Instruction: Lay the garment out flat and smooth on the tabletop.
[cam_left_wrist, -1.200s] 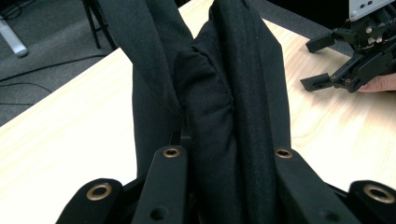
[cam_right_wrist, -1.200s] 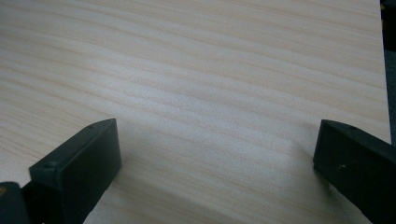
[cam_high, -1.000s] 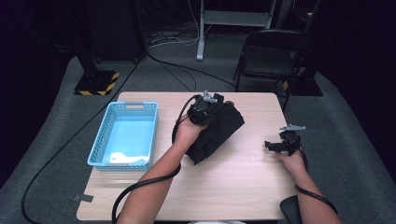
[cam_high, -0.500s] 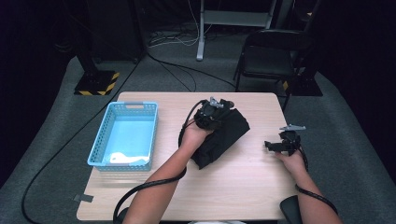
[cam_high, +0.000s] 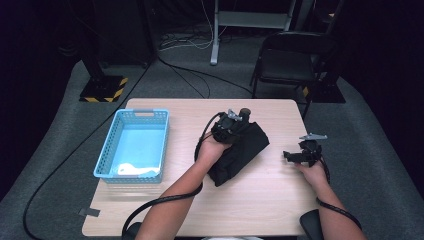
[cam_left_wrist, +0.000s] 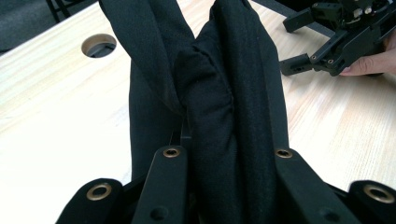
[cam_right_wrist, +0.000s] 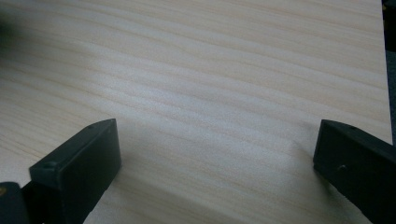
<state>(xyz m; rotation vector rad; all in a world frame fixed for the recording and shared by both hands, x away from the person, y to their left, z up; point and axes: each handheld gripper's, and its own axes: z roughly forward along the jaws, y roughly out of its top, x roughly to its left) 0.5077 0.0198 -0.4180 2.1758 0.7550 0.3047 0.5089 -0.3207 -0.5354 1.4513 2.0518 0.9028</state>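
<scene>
Left gripper (cam_high: 239, 119) on black cloth (cam_high: 239, 152), apparently gripping, blue basket (cam_high: 109, 158) beside

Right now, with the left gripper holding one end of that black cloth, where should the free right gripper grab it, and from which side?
Probably the cloth's near end, the bunched corner toward the person. Bring the right gripper, open over bare table, in from its own side, low and level. The cloth lies as a thick folded bundle slanting across the table, the left gripper clamping a ridge at the far end.

Taking the cloth bundle (cam_high: 240, 152) mid-worktop (cam_high: 270, 200) as the anchor: the basket (cam_high: 132, 145) sits well off to its left, and a chair (cam_high: 290, 65) stands on the floor behind the worktop's far edge. The left hand-held gripper (cam_high: 231, 125) is on the bundle's far end, and the right hand-held gripper (cam_high: 300, 154) rests on the worktop just to the bundle's right, apart from it.
</scene>
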